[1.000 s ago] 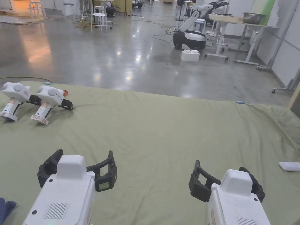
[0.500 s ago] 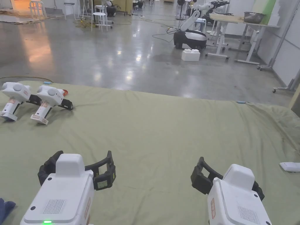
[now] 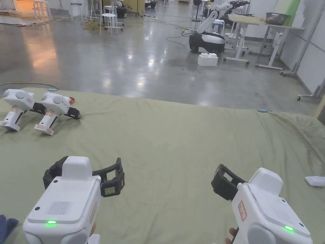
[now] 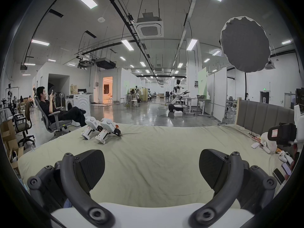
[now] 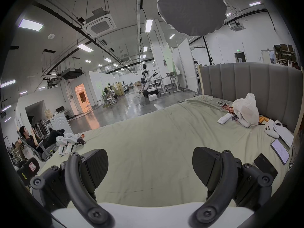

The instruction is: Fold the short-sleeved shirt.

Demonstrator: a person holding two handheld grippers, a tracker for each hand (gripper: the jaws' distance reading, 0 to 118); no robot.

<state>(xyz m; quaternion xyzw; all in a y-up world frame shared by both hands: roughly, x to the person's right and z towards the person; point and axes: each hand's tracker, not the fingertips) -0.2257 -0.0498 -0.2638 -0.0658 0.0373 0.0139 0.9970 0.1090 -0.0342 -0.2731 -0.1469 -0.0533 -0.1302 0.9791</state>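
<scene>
The left tool point(image 3: 83, 178) and the right tool point(image 3: 236, 187) are held above the near part of the bed point(image 3: 177, 136), both released, their jaws spread wide with nothing between them. The bed is covered by an olive-green sheet, bare and lightly creased ahead of both tools. A scrap of dark blue fabric point(image 3: 6, 224) is seen at the bed's near left edge, beside the left tool; whether it is the short-sleeved shirt cannot be told. Two spare white grippers point(image 3: 38, 109) are laid side by side at the bed's far left corner. By the padded grey headboard point(image 5: 250, 83) on the bed's right side, a white plastic bag point(image 5: 246, 109), a white game controller point(image 5: 271, 130) and two phones point(image 5: 273, 157) are gathered. Beyond the bed's far edge a person point(image 4: 49, 105) is seated in an office chair, and a white robot point(image 3: 208, 35) is parked on the glossy floor.
</scene>
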